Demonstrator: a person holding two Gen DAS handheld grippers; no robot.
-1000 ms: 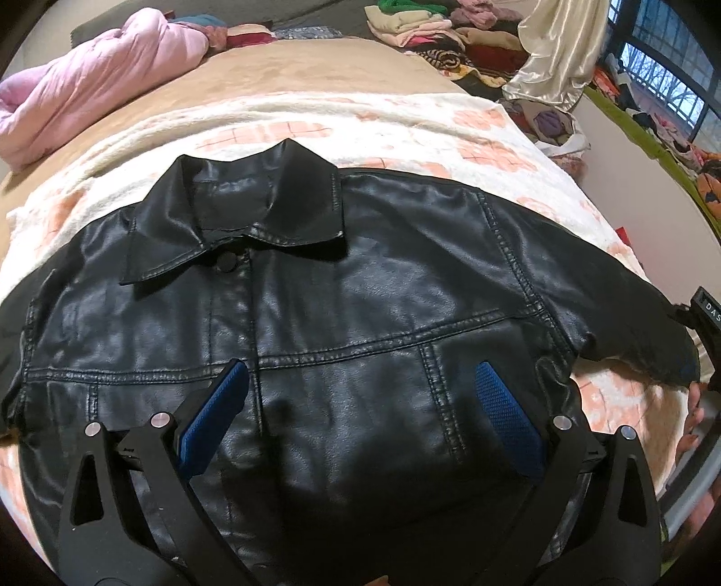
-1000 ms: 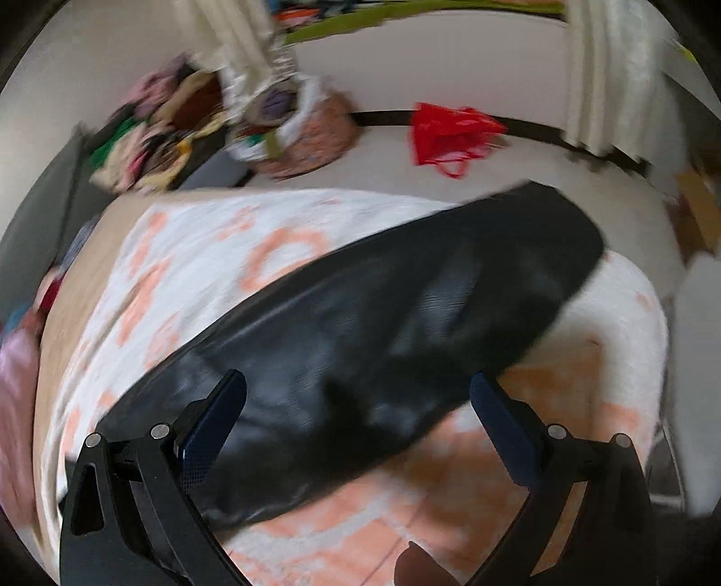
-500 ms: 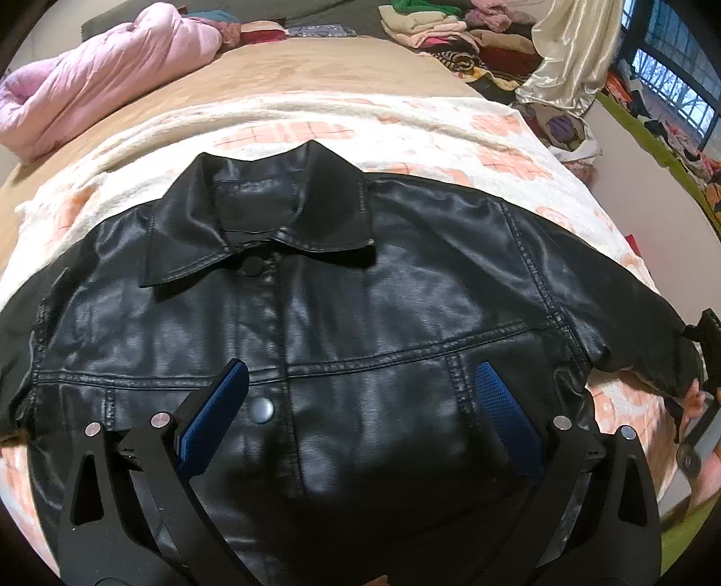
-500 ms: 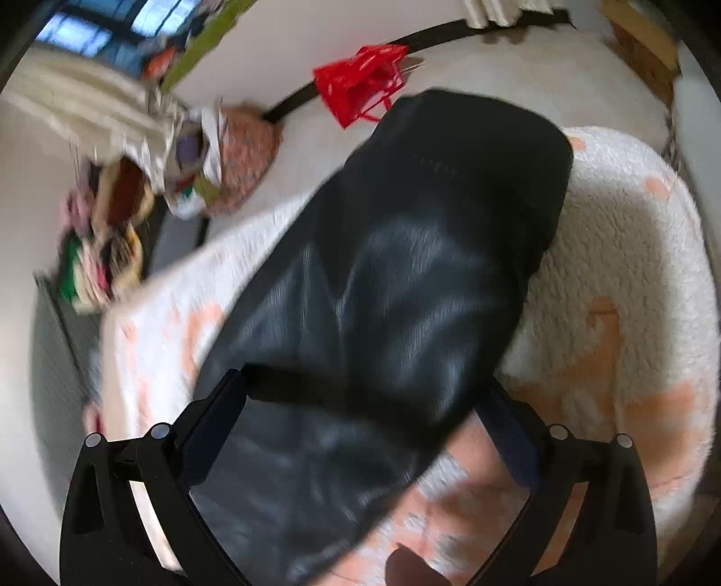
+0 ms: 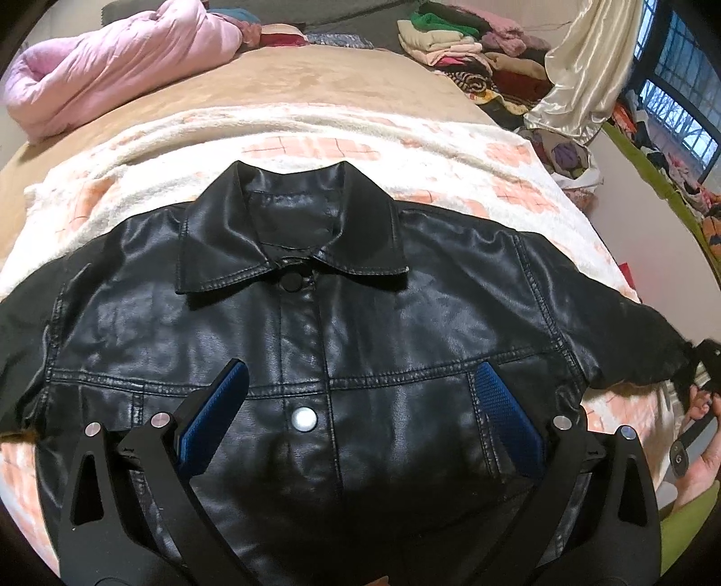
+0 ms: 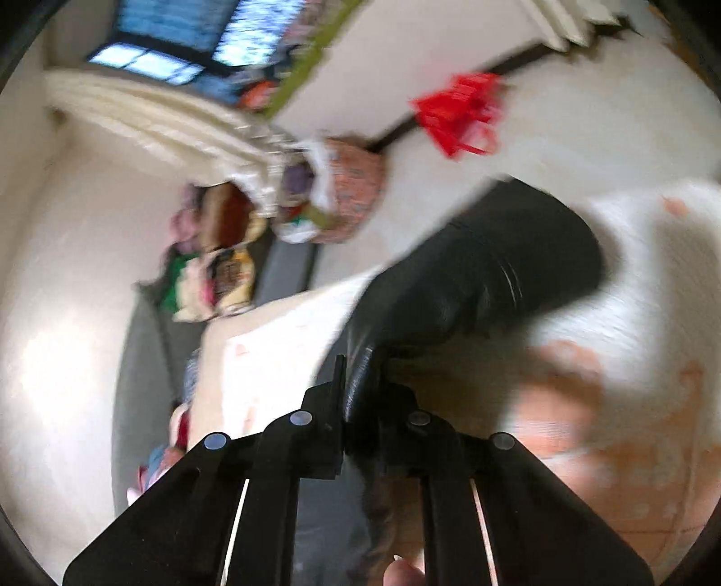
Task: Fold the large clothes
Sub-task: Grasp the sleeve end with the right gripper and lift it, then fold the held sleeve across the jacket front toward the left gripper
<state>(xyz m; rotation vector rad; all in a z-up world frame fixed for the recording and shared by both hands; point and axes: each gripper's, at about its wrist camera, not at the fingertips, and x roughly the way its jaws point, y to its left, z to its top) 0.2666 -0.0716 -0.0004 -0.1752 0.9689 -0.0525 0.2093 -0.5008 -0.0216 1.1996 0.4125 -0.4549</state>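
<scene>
My left jaws [image 5: 356, 419] stand wide and empty over the black jacket's [image 5: 315, 342] front, which lies face up on the blanket [image 5: 315, 135] of the bed. My right jaws [image 6: 360, 405] have just been closing and now pinch the right sleeve [image 6: 486, 266] by its edge. That sleeve runs out sideways from the body, so the right hand is nearer for folding it across.

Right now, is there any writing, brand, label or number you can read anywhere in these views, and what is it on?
None can be read.
Black leather jacket: the inside collar shows no legible label, and its silver snap looks plain.
Red plastic bag: too blurred to tell.
Folded clothes pile: too small to show any print.
</scene>
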